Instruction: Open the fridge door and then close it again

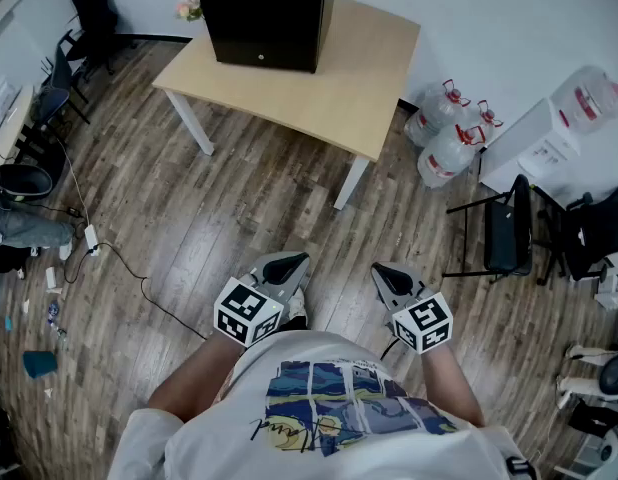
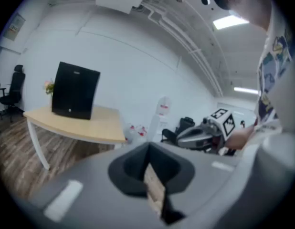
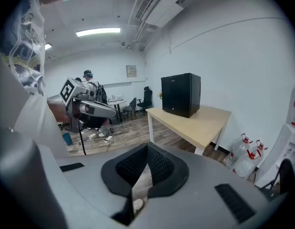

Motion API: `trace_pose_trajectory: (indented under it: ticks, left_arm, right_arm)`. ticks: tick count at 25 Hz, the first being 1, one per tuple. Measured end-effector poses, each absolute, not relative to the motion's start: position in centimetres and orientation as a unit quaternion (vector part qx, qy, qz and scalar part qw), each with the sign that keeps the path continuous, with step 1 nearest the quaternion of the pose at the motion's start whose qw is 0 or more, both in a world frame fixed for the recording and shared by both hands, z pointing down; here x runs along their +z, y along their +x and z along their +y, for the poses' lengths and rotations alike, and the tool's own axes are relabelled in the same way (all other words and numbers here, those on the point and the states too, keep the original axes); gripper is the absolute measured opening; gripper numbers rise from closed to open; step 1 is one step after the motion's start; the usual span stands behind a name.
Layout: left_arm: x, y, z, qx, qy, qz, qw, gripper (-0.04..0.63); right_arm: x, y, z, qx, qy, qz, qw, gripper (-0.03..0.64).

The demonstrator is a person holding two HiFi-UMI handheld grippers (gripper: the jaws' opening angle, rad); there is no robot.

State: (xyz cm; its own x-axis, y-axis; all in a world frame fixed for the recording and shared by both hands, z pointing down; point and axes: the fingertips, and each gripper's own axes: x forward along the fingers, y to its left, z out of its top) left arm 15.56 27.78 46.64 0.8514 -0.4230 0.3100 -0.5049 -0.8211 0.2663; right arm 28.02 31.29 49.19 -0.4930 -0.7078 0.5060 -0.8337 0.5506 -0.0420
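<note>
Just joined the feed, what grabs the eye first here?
The black fridge sits shut on the light wooden table, far ahead by the wall. The left gripper and right gripper hang close to the person's body, both shut and empty. Water jugs stand on the floor right of the table.

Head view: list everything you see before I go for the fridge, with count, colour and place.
fridge: one, black, on table, door shut.
table: one, light wood, white legs, ahead.
flowers: one bunch, pink, left of fridge.
water jugs: several, clear, red caps, right of table.
chair: one, black, at right.
cup: one, teal, floor at left.
left gripper: grey, shut, empty, near the person.
right gripper: grey, shut, empty, beside it.
</note>
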Motion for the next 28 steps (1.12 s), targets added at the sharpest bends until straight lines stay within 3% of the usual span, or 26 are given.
trace_pose_trajectory:
  ticks: [10, 24, 28]
  left_arm:
    - [46.0, 13.1, 18.4, 0.105, 0.940, -0.265, 0.187, 0.008]
    - [45.6, 11.7, 2.1, 0.091, 0.899, -0.380, 0.198, 0.008]
    - [44.2, 11.0, -3.3, 0.088, 0.882, -0.422, 0.190, 0.008]
  right_arm:
    - [49.2, 23.0, 20.8, 0.143, 0.398, -0.879, 0.221, 0.011]
    - [48.0, 22.0, 0.3, 0.123, 0.264, -0.927, 0.237, 0.016]
    - [45.6, 21.0, -7.1, 0.096, 0.223, -0.943, 0.230, 0.049]
